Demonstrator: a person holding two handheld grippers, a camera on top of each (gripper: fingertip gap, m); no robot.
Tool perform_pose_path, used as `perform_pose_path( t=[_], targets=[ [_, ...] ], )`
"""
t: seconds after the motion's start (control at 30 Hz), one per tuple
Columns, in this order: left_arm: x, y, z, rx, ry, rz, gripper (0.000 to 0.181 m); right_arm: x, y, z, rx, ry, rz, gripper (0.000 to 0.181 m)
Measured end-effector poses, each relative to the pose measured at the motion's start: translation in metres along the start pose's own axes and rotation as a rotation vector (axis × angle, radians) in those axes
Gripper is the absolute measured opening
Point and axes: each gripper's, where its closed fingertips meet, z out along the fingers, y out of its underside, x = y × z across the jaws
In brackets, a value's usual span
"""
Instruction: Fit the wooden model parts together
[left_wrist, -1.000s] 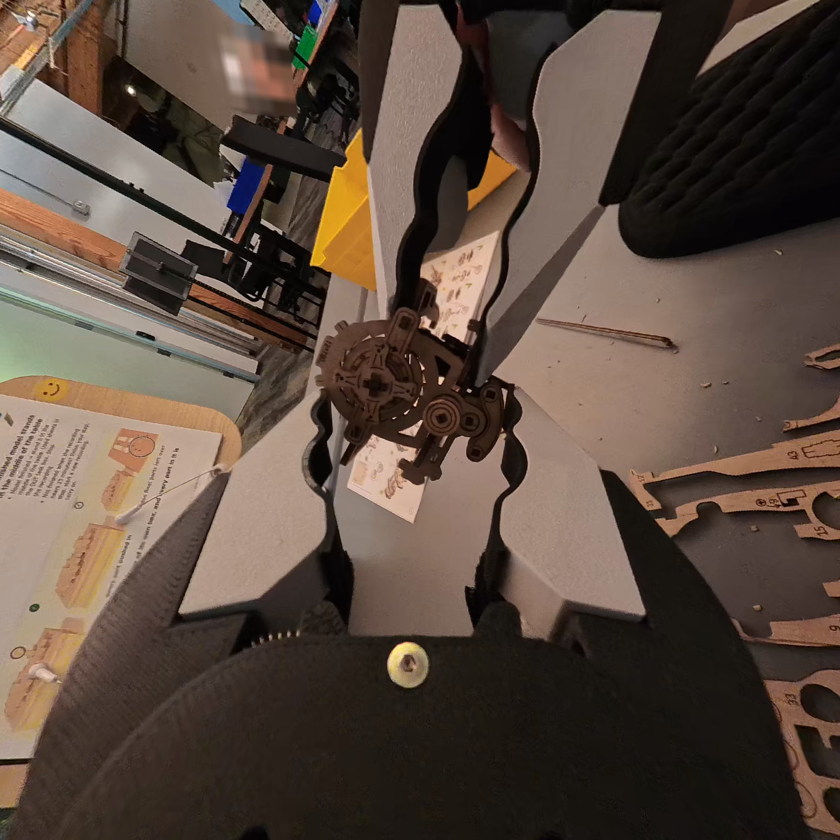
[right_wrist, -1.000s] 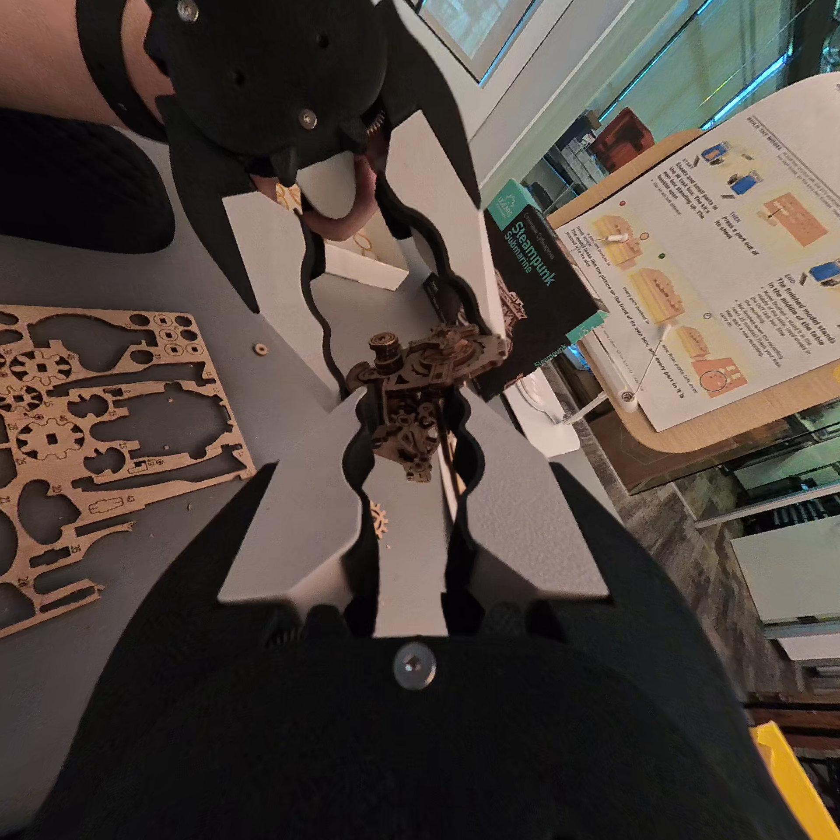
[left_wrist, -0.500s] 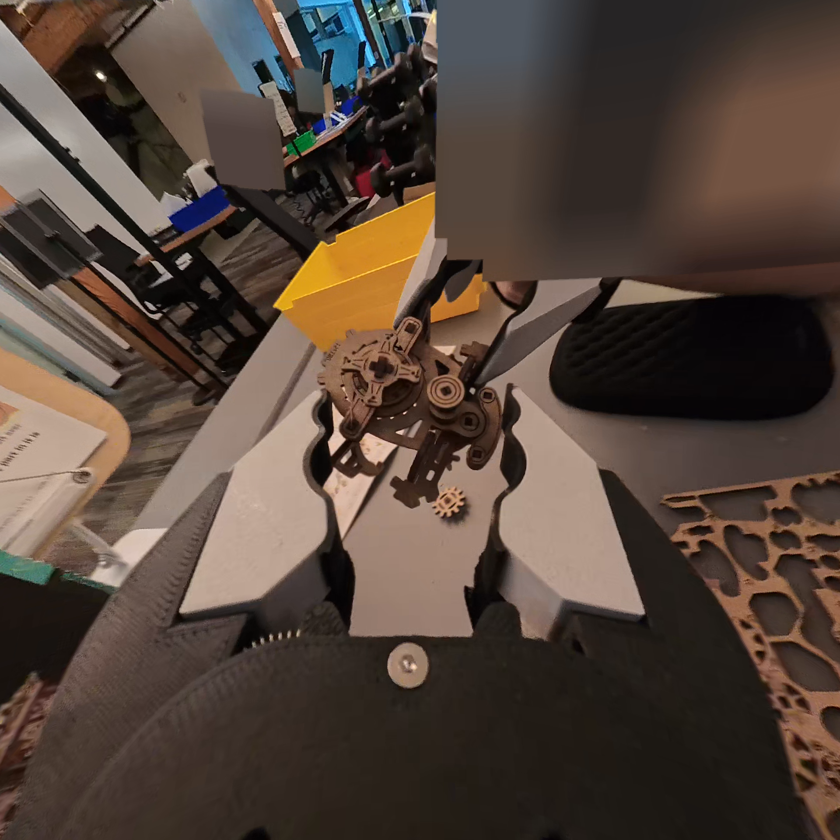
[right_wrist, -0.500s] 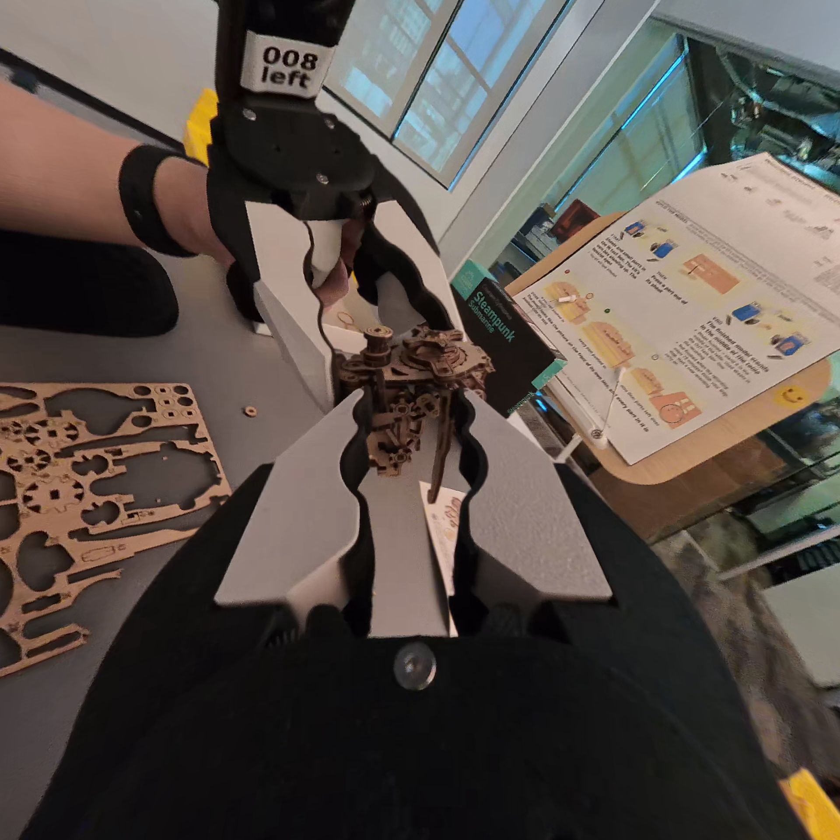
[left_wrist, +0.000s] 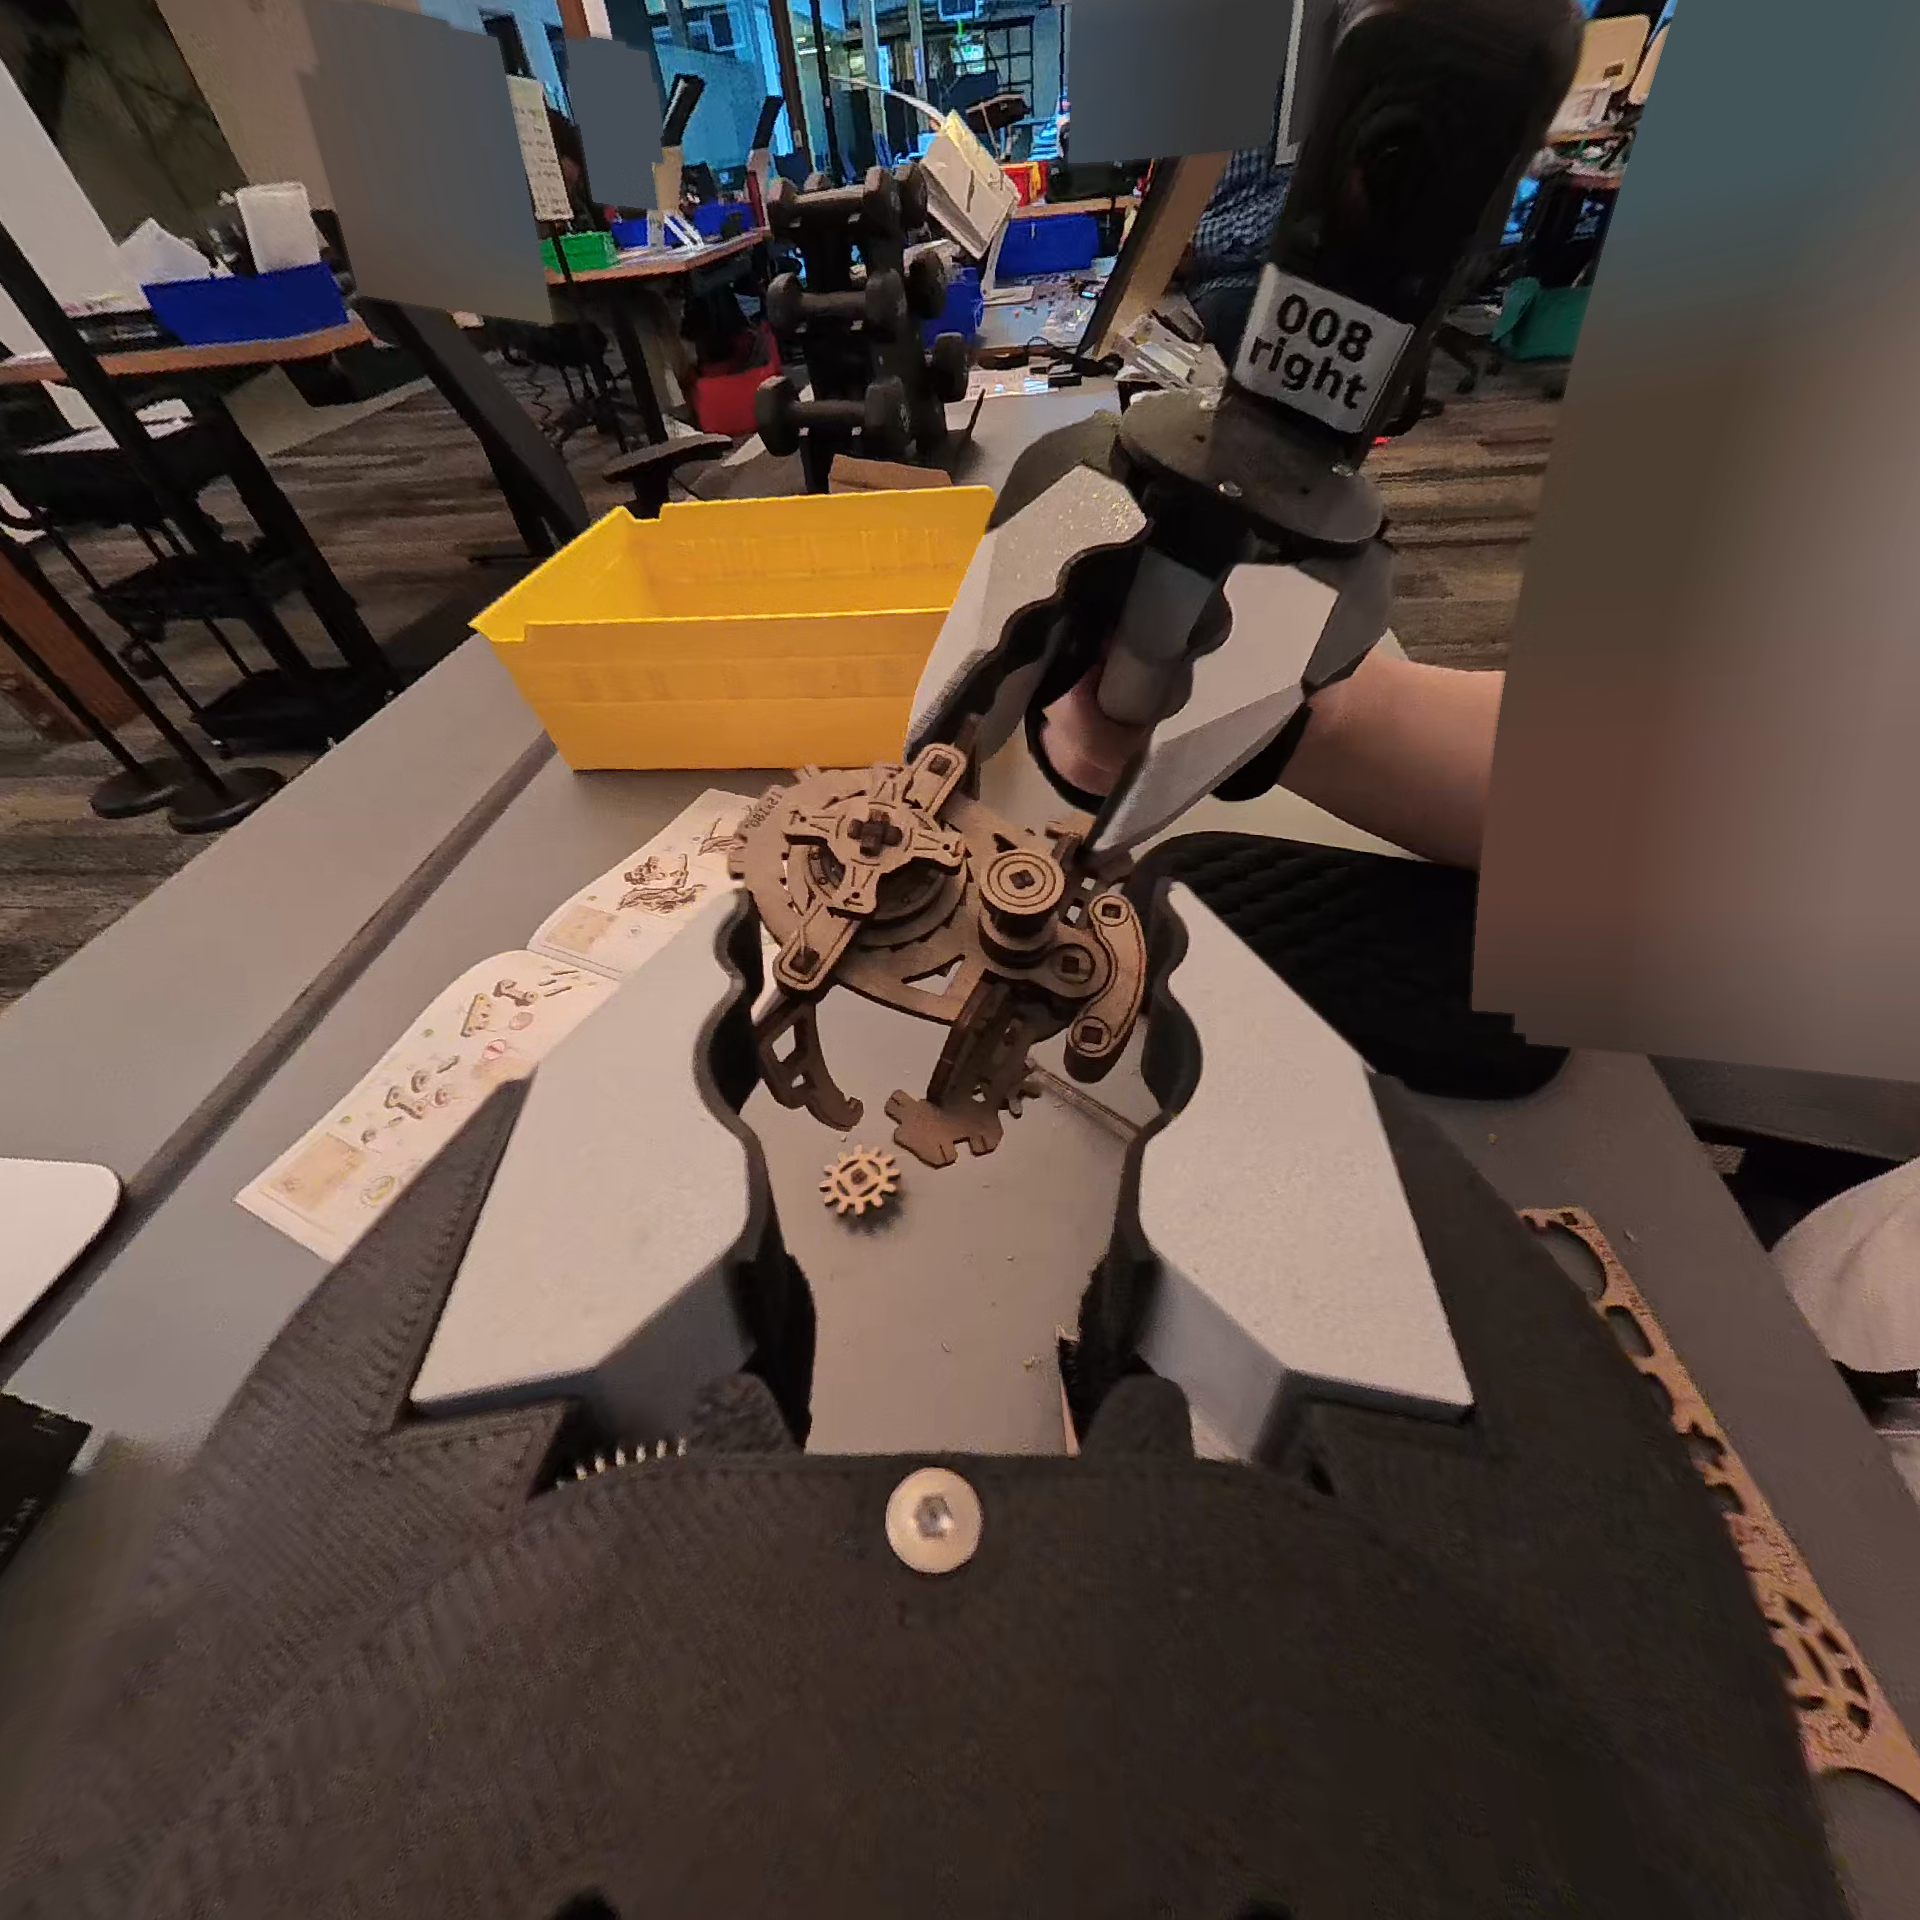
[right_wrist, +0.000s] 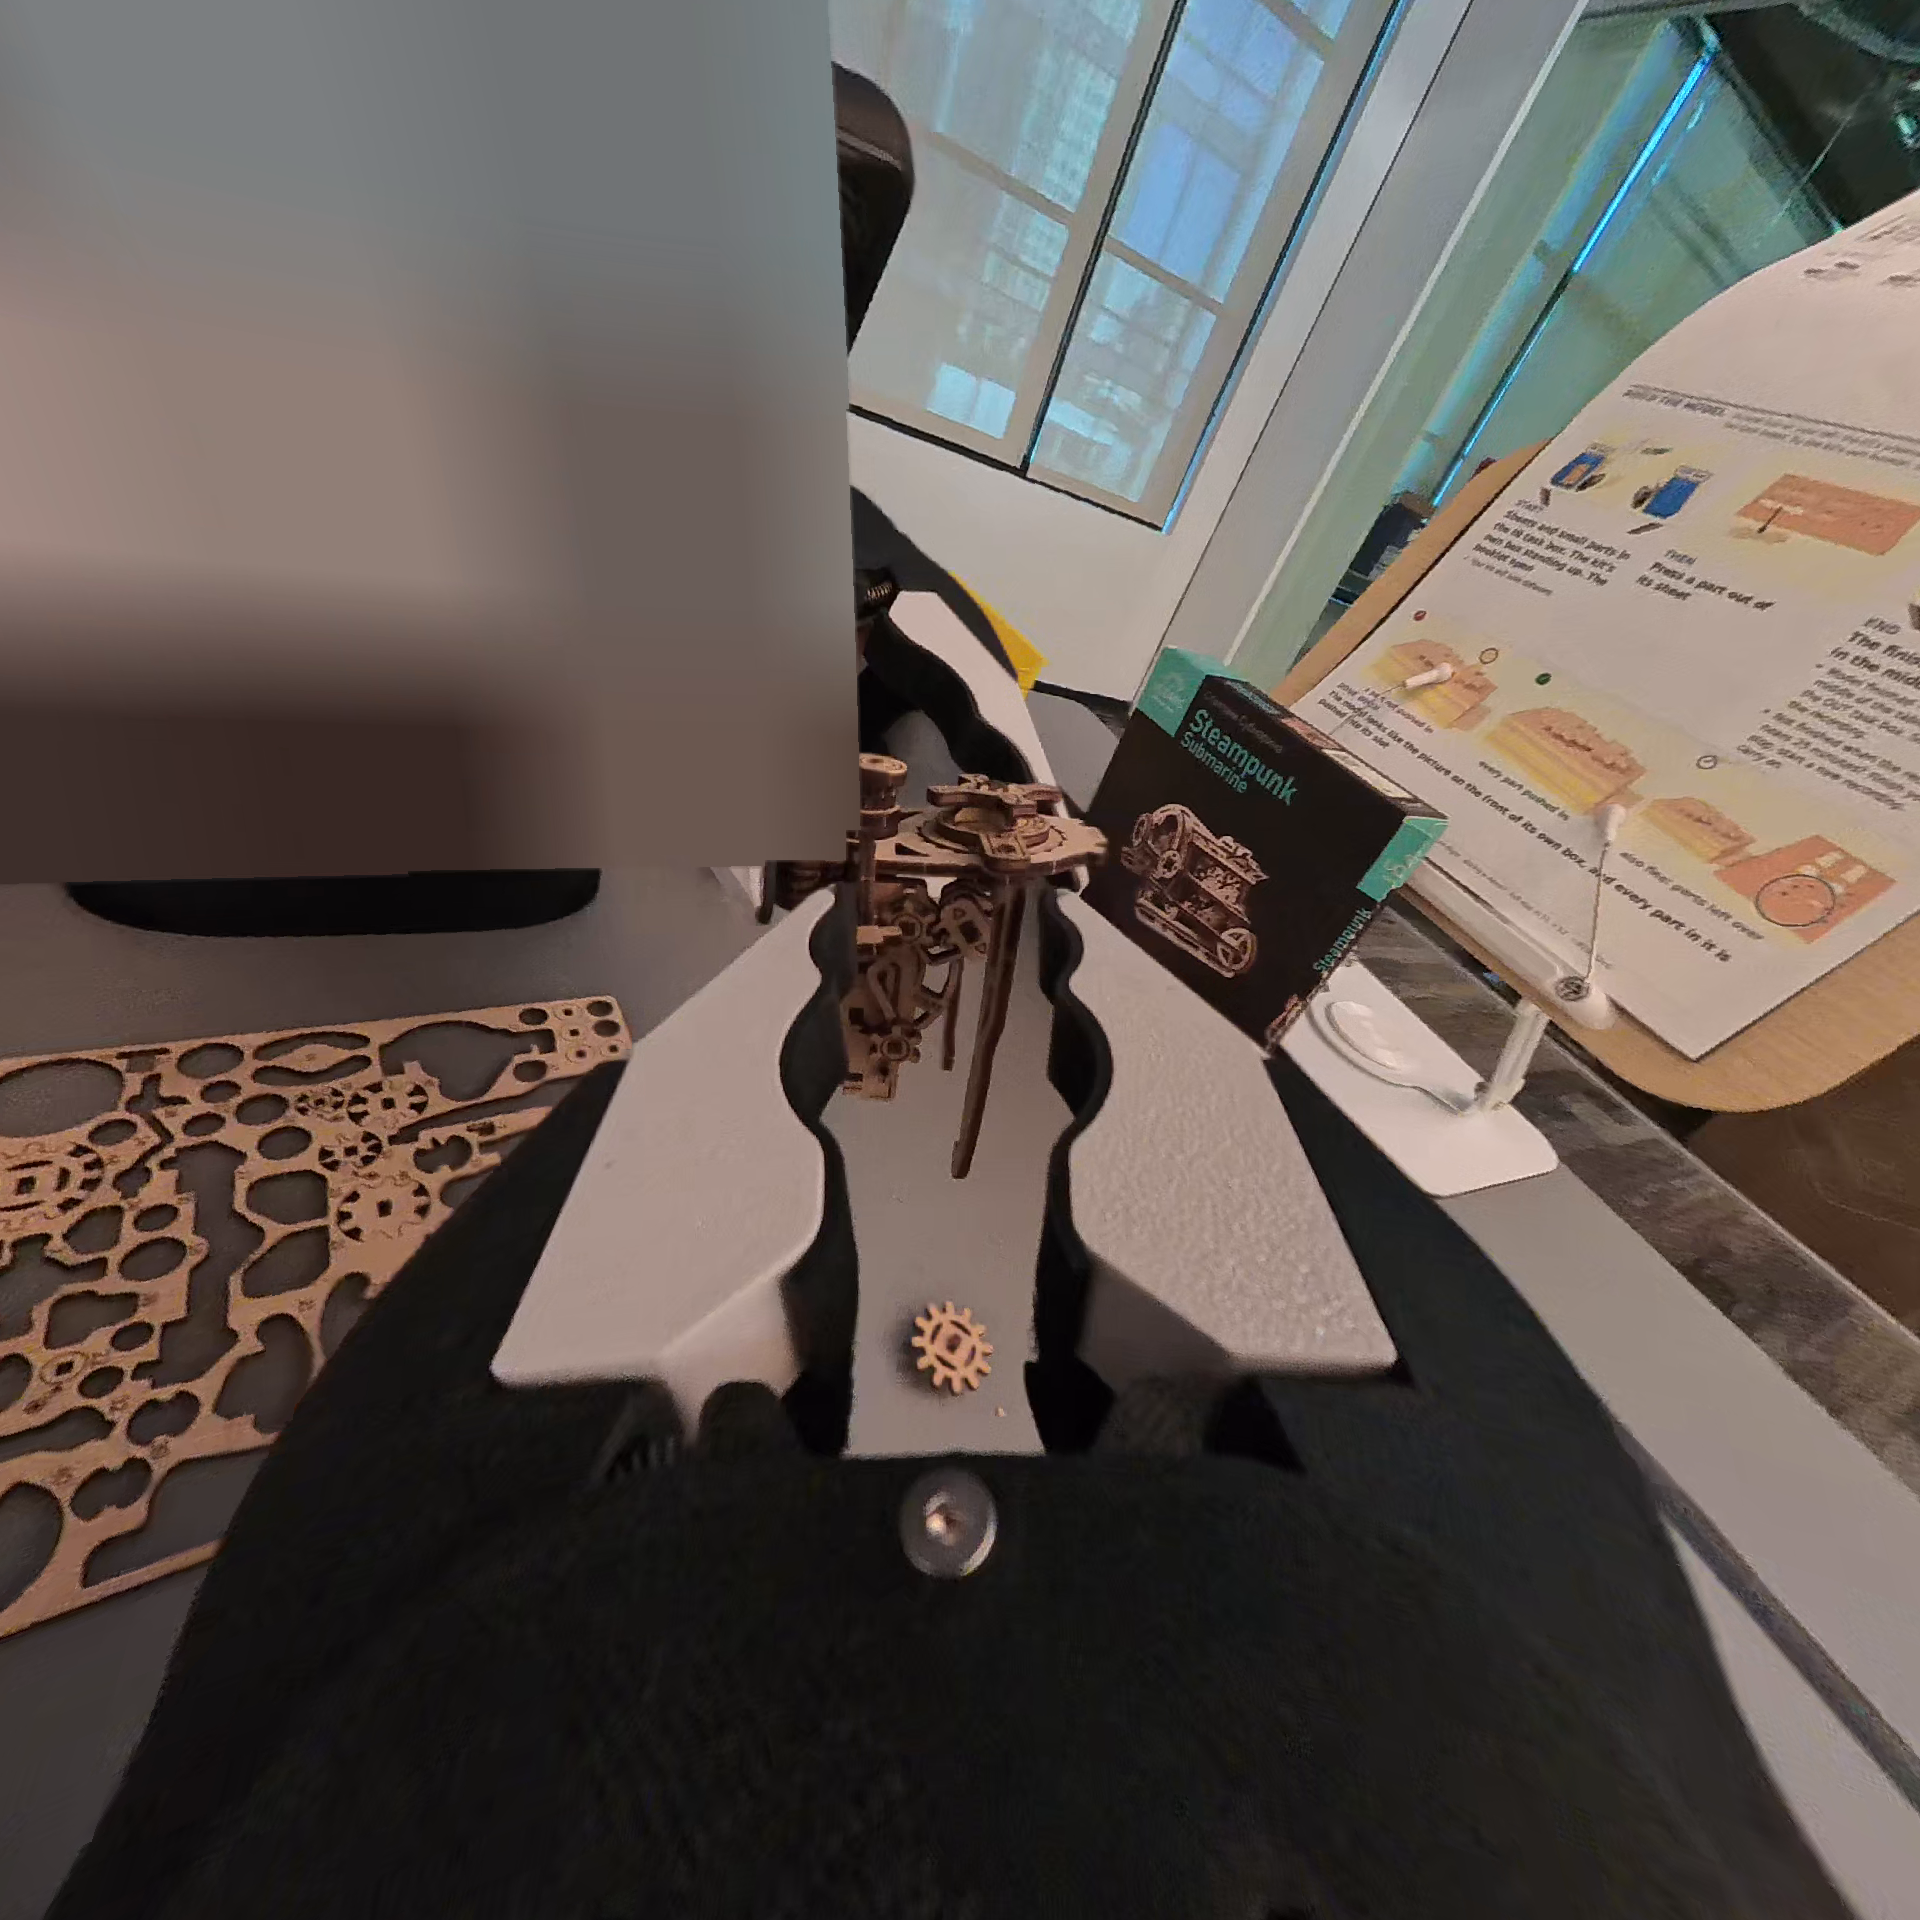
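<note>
The dark wooden model (left_wrist: 935, 925), a partly built gear assembly with legs, hangs just above the grey table (left_wrist: 312, 883). My left gripper (left_wrist: 951, 914) is shut on its two sides. My right gripper (left_wrist: 1029, 800) reaches in from the far side, shut on the model's far edge. In the right wrist view the model (right_wrist: 935, 914) sits between the right gripper's (right_wrist: 935, 909) fingertips, top plate level and legs pointing down. A small loose wooden gear (left_wrist: 860, 1184) lies on the table below the model; it also shows in the right wrist view (right_wrist: 951, 1348). A blur patch mostly hides the left gripper there.
A yellow bin (left_wrist: 727, 644) stands behind the model, with an open instruction leaflet (left_wrist: 436, 1081) to its left and a black pad (left_wrist: 1351, 956) to its right. A punched-out wooden part sheet (right_wrist: 208, 1195) lies flat. The kit box (right_wrist: 1247, 852) and an instruction board (right_wrist: 1662, 748) stand at the table edge. Both grippers' tips are close together, under 4 cm apart. The left tips stand about 15 cm off the small loose wooden gear (left_wrist: 860, 1184). The right camera catches it too, in the right wrist view (right_wrist: 943, 1333).
Both grippers have kept hold of the model and swung it round to stand upright and level, lower over the table. The loose small gear now lies right below it.
</note>
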Motion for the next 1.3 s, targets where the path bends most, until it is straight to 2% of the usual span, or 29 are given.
perform_pose_path(
  t=[0.27,0.57,0.67,0.87,1.3],
  targets=[
    [-0.002,0.007,0.005,-0.065,-0.024,-0.05,0.073,0.0,0.013,0.0,-0.022,-0.097,0.17,0.031],
    [0.001,0.006,0.005,-0.127,-0.052,-0.13,0.073,-0.003,0.014,0.001,0.052,-0.24,0.427,0.027],
    [0.003,0.004,0.004,-0.122,-0.024,-0.193,0.074,-0.004,0.014,0.0,0.062,-0.285,0.53,0.027],
    [0.008,-0.008,-0.002,-0.064,0.078,-0.325,0.072,0.003,0.001,-0.005,0.179,-0.379,0.788,0.026],
    [0.016,-0.01,-0.009,-0.044,0.19,-0.268,0.057,0.003,-0.006,-0.009,0.219,-0.382,0.729,0.026]
  ],
)
